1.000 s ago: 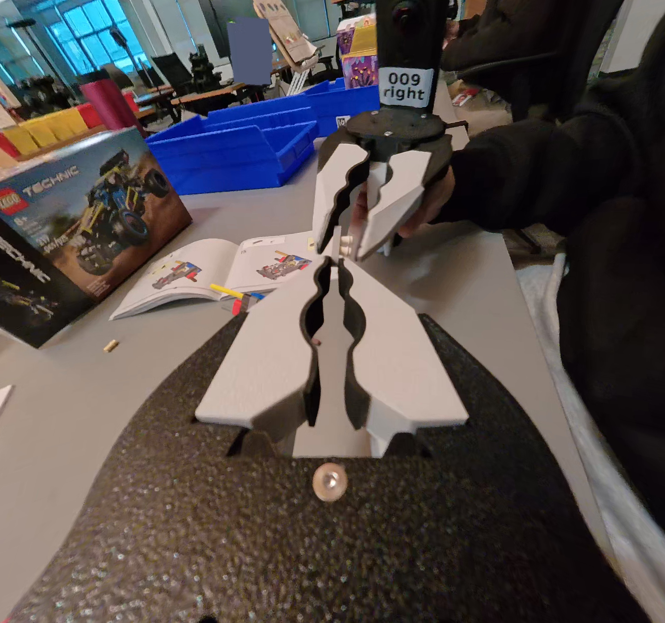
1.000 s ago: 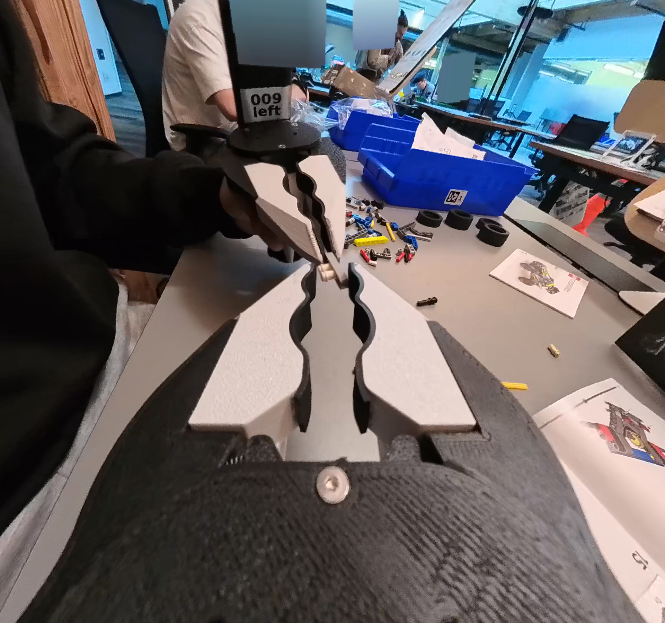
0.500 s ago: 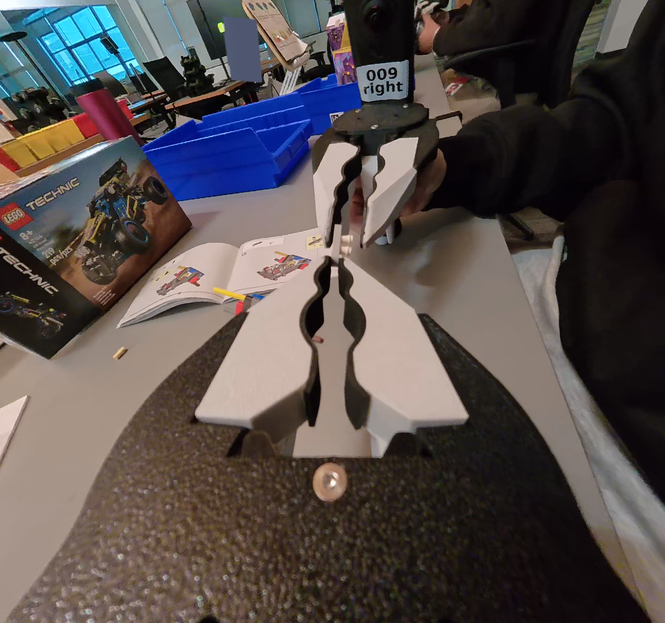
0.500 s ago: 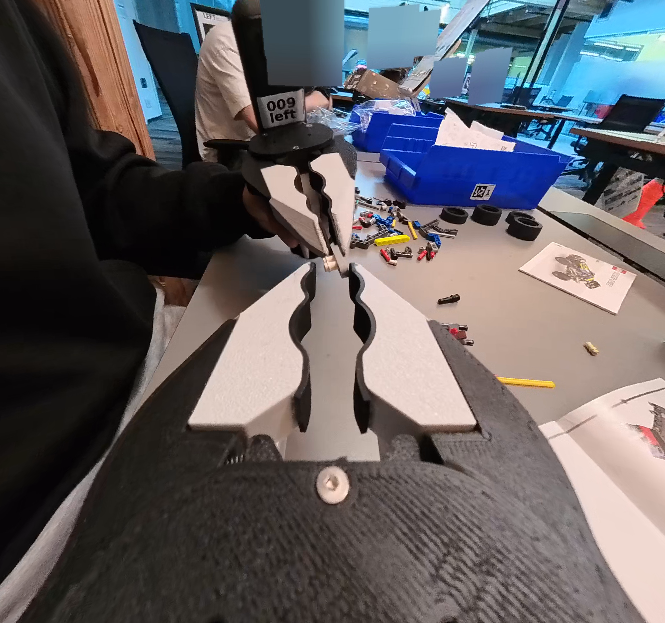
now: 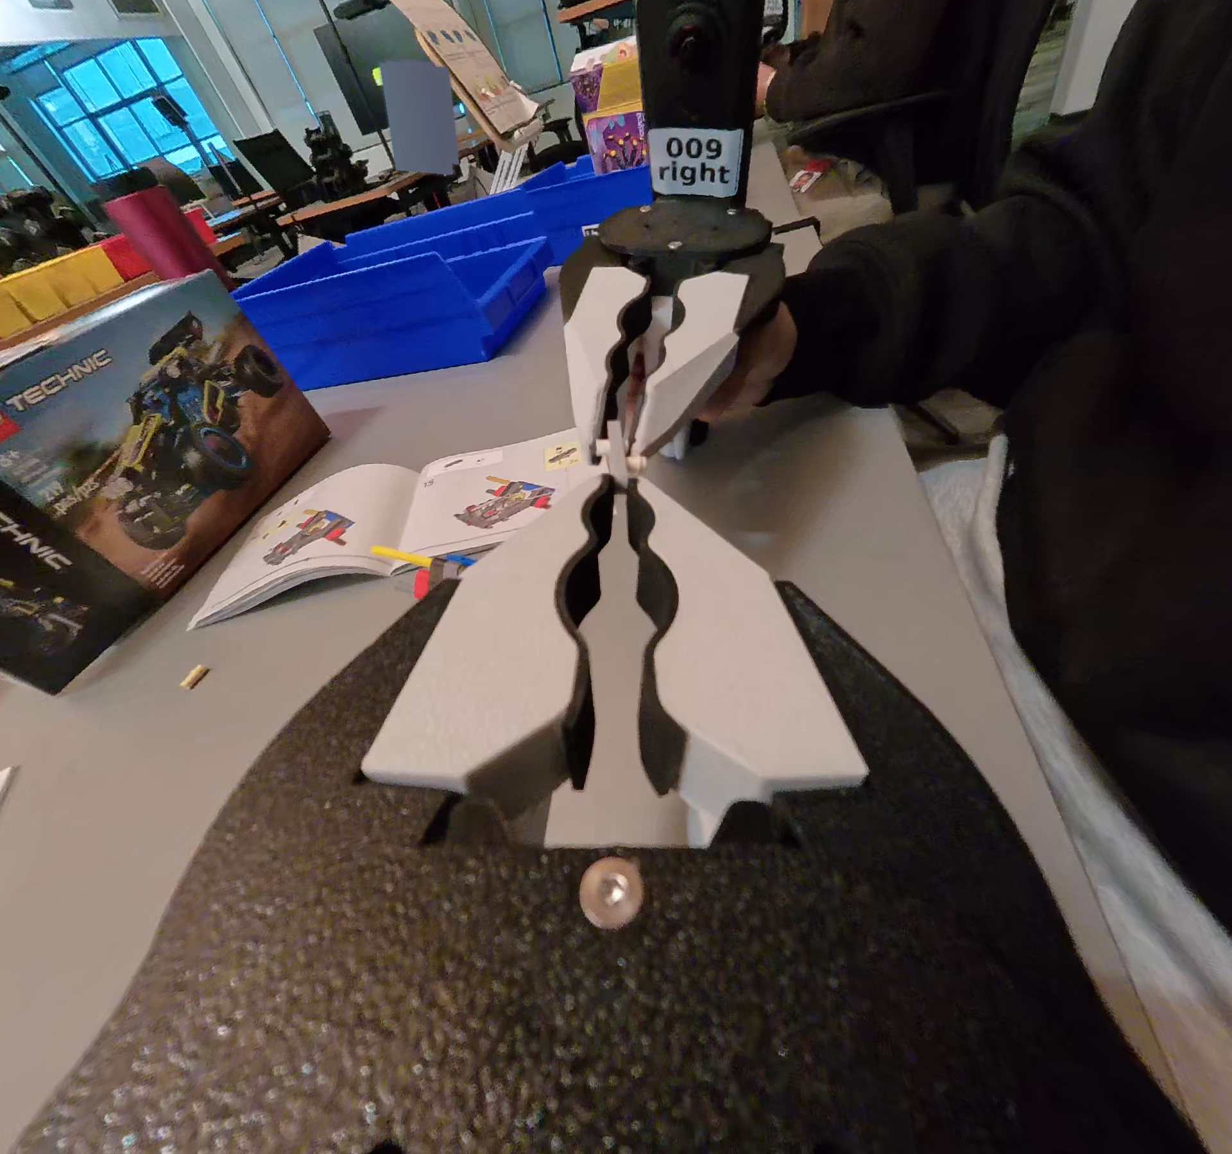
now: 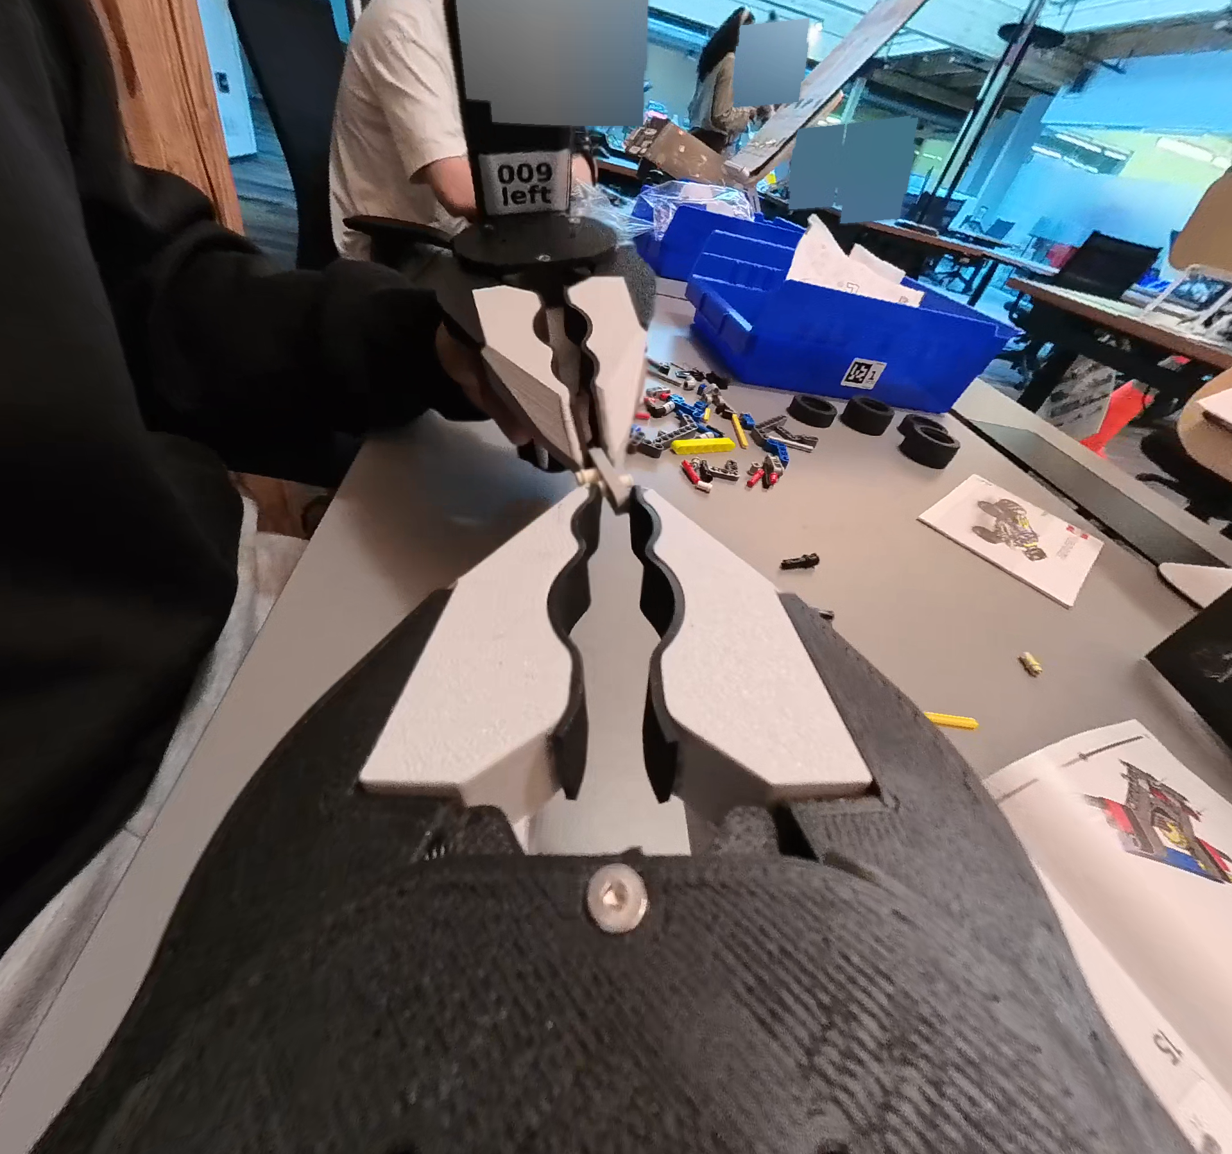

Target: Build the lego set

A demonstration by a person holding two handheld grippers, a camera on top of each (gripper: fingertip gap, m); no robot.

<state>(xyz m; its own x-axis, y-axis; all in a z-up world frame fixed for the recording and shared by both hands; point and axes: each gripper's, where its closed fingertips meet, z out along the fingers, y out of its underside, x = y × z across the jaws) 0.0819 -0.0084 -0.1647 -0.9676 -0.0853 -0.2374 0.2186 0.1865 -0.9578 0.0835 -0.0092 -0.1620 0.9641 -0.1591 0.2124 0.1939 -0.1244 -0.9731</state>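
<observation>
Lego piece, small, light-grey, connector-like with pale pin ends (image 6: 605, 480): held in mid-air above the grey counter (image 6: 867, 588), between the tips of both tools, which meet nose to nose. Left gripper (image 5: 617, 488): fingers drawn nearly together on the lower end of the piece. Right gripper (image 6: 610, 502): fingers likewise pinched close on it from the opposite side (which tool bears the load cannot be told). Step in hand, by judgement: a hand-over or a mating of two tiny parts. To do it well, keep both tools on one line, press along the pin's axis without twisting, and let one side loosen only once the other has a firm hold; a slip would drop the piece onto the counter. Nearby: open white instruction booklet (image 5: 373, 522); loose pile of mixed coloured Lego parts (image 6: 720, 435); black rubber tyres (image 6: 867, 415); printed cardboard set box (image 5: 133, 455); blue plastic bins (image 5: 400, 308).
</observation>
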